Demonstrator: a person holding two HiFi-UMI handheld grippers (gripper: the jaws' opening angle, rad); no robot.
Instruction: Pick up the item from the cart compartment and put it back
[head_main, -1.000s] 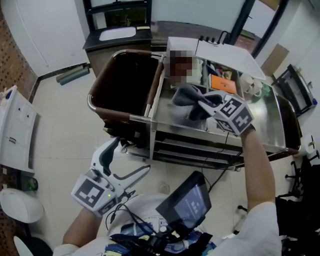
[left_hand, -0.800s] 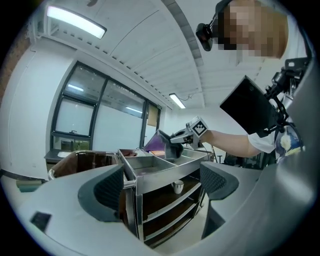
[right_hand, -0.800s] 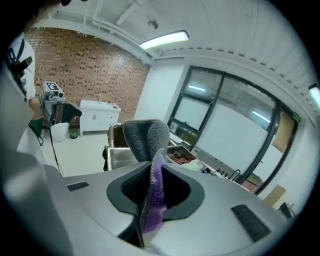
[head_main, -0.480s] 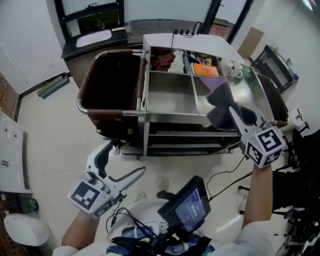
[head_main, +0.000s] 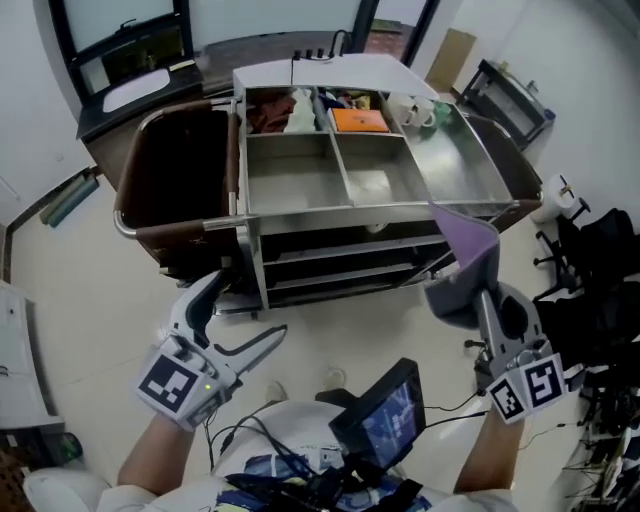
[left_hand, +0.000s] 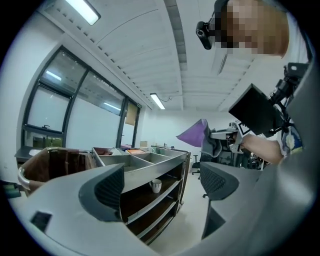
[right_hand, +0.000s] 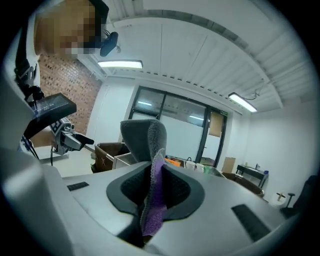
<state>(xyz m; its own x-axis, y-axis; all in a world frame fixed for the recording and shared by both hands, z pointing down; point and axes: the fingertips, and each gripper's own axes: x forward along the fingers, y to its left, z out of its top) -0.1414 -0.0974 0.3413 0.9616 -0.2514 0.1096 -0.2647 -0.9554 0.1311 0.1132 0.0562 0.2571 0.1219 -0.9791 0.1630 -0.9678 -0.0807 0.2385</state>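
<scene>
A grey and purple cloth (head_main: 462, 270) hangs in the air in front of the cart's right front corner, clear of the steel compartments (head_main: 330, 205). My right gripper (head_main: 478, 300) is shut on it; in the right gripper view the cloth (right_hand: 150, 150) is pinched between the pads and folds over above my right gripper (right_hand: 152, 187). Low at the left, in front of the cart, my left gripper (head_main: 240, 320) stands open and holds nothing. The left gripper view looks between the open jaws of my left gripper (left_hand: 162, 182) at the cart and shows the cloth (left_hand: 197, 135) raised at the right.
The two front compartments (head_main: 290, 180) look bare. The back ones hold a reddish cloth (head_main: 270, 110), an orange item (head_main: 358, 120) and cups (head_main: 415, 110). A brown bag (head_main: 175, 175) hangs on the cart's left end. A cup (left_hand: 156, 185) stands on a lower shelf. Chairs (head_main: 590, 290) stand at the right.
My right gripper has carried the cloth out of the cart's top compartment, rightward and toward me, off the front edge. The left gripper has hardly moved.
</scene>
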